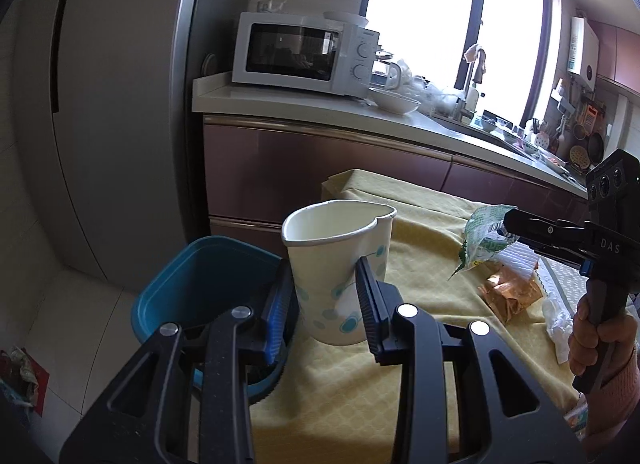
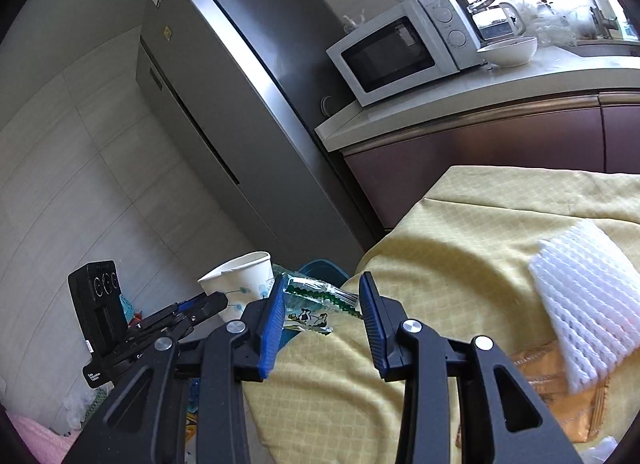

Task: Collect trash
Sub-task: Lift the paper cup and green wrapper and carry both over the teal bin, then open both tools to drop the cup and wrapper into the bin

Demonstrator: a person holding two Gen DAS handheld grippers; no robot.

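Black claw arms fill the bottom of both wrist views, each ending in blue-edged pads. Between the pads of the left claw point(image 1: 324, 300) stands a white paper cup point(image 1: 338, 264) with pale blue dots, its rim dented inward on one side; the pads press on its sides, so the claw is closed on the cup and carries it upright. Behind and below the cup sits a blue bin point(image 1: 200, 280), on the floor just beside the edge of the counter point(image 1: 424, 264), which is covered by a yellow patterned cloth. In the same view the right claw point(image 1: 510, 230) reaches in from the right, held by a hand point(image 1: 596, 340) in a pink sleeve, and its tips pinch a crumpled green and white wrapper point(image 1: 482, 240) that hangs above the cloth. Seen from the right wrist, that wrapper lies between the two pads, against the left one, with a gap to the right pad; the claw is narrowed on it. More trash lies on the cloth: a brown foil packet point(image 1: 510, 292), a white foam fruit net point(image 2: 588, 304) partly on top of it, and a crumpled white tissue point(image 1: 558, 328) near the hand. Beyond the counter stand a grey fridge point(image 2: 224, 76), a white microwave point(image 1: 304, 52) and a white bowl point(image 1: 394, 102) on the kitchen worktop under a bright window.
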